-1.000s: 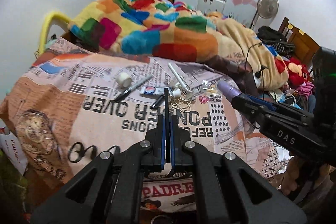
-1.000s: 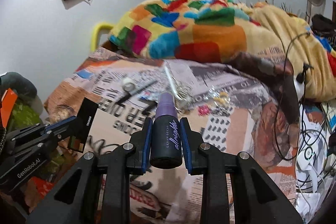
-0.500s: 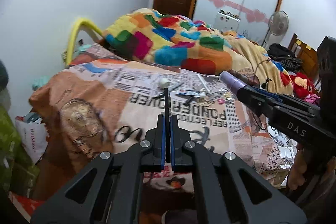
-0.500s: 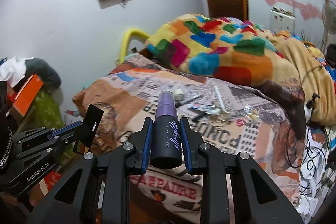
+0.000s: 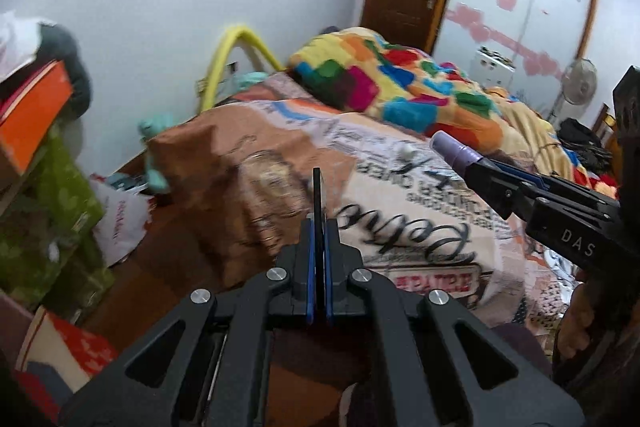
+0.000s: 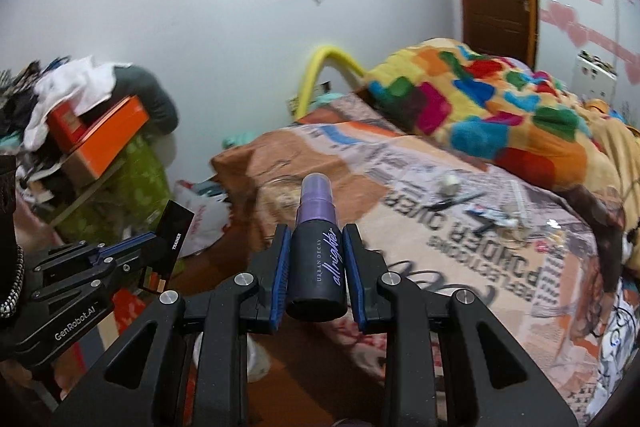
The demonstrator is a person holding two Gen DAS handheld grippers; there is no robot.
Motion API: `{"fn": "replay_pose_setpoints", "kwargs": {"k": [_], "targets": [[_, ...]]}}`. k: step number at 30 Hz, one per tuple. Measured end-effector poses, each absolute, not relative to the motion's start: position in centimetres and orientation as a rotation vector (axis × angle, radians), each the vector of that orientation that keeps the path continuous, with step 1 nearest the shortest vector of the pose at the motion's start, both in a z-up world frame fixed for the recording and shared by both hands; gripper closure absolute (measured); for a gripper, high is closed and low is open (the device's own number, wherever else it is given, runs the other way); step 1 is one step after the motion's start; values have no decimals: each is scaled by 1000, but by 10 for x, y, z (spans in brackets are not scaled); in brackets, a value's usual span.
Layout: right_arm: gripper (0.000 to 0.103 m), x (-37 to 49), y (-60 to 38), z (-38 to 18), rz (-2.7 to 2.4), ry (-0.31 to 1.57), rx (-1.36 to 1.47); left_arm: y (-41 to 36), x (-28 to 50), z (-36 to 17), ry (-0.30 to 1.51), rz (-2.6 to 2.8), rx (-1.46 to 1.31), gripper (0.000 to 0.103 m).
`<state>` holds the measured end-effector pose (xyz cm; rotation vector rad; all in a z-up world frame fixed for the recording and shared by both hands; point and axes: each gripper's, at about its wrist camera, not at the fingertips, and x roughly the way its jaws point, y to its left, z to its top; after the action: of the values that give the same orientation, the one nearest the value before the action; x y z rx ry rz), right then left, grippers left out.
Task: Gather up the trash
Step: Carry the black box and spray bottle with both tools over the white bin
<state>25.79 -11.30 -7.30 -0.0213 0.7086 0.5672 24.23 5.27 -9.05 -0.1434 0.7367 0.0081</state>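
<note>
My left gripper (image 5: pixel 318 227) is shut on a thin black card (image 5: pixel 317 191), seen edge-on above the corner of the bed. From the right wrist view the same card (image 6: pixel 170 247) shows colour swatches and sticks up from the left gripper (image 6: pixel 150 241) at the lower left. Between the blue pads of my right gripper (image 6: pixel 314 235) sits a black spray bottle with a purple top (image 6: pixel 318 263), gripped on both sides. The bottle (image 5: pixel 456 151) also pokes in from the right of the left wrist view. Several small items (image 6: pixel 472 205) lie on the newspaper-print bedsheet (image 6: pixel 440 255).
A multicoloured blanket (image 6: pixel 480 99) is heaped at the far end of the bed. Left of the bed stand green boxes (image 5: pixel 48 219), an orange box (image 6: pixel 104 139) under piled clothes, and a white plastic bag (image 5: pixel 120 223) on the brown floor. A yellow hoop (image 5: pixel 228 59) leans on the wall.
Both views have swung left, from the middle of the bed toward its left corner and the clutter by the wall. Each gripper keeps its hold unchanged.
</note>
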Motion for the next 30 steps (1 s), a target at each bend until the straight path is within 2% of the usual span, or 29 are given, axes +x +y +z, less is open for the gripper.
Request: {"fn": "replay_pose_setpoints", "kwargs": {"k": [13,20,30], "targets": [[79,223,-7,-103,746,774,-144,149,183,-135,779,192,-258,101],[79,214,38,-142,807,862,-224,190,166,-198,880,289,-374,101],[79,205,95,-228,871,1039,-360,229,156,-290,1050,367,-519,101]]}}
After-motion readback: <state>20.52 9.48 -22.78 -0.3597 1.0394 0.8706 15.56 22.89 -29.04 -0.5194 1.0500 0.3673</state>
